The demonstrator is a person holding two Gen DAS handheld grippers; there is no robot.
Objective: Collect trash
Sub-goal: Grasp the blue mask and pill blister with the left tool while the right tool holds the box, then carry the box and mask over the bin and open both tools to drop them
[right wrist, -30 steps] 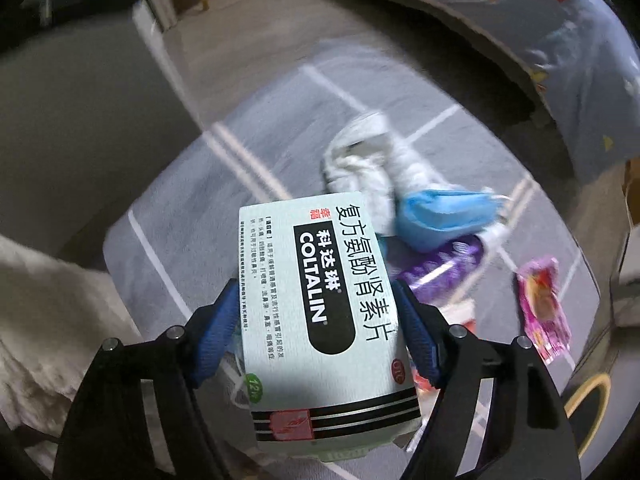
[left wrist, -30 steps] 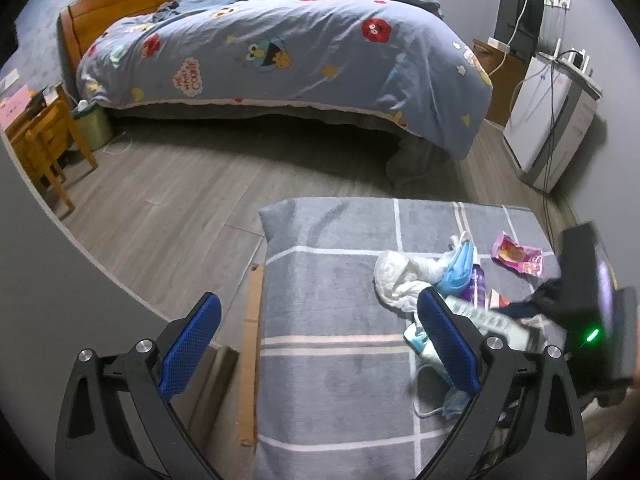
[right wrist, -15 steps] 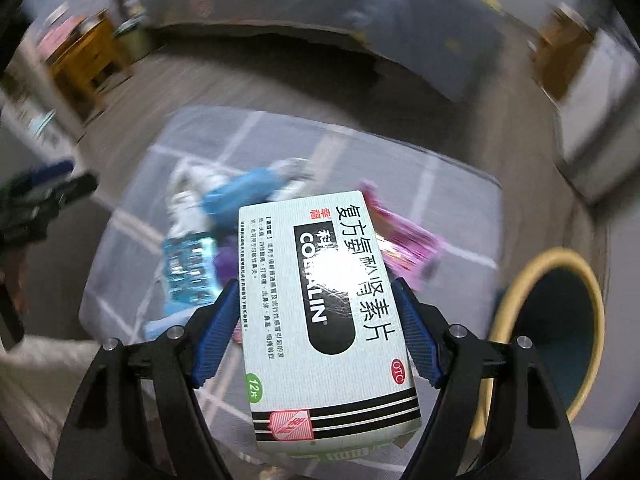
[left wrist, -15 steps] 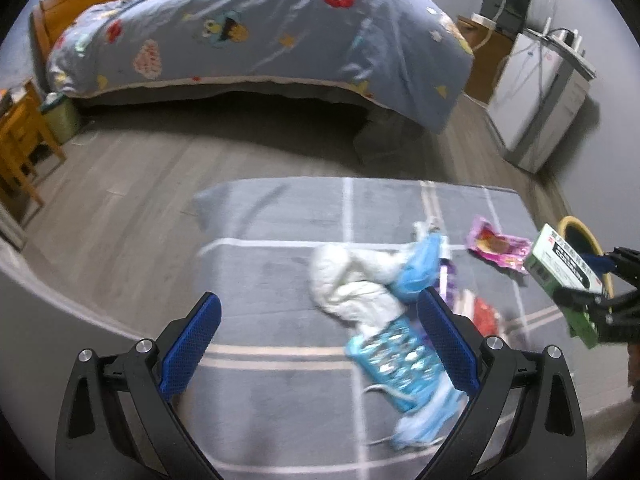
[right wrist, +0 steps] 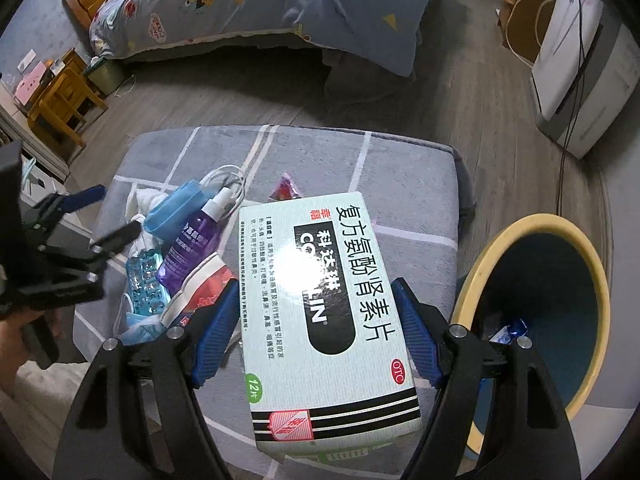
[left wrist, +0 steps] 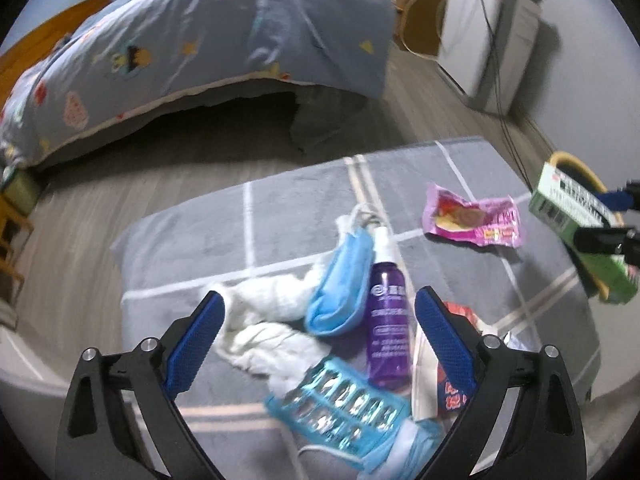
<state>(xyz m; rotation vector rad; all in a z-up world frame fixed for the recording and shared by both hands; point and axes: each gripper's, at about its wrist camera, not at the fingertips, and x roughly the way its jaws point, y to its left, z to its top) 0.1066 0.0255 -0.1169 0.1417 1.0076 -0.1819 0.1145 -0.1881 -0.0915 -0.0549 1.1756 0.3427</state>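
Grey mat: R claw w/ box, now nearer bin.

Two masks (blue), one bottle.

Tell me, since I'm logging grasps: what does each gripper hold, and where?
The right gripper clamps the medicine box by its long side edges. The left gripper is open, holding nothing.

Across the grey wood floor sits a bed under a blue cartoon-print duvet, a yellow wooden chair and green bin near its head, a white appliance with trailing cables on the far side.
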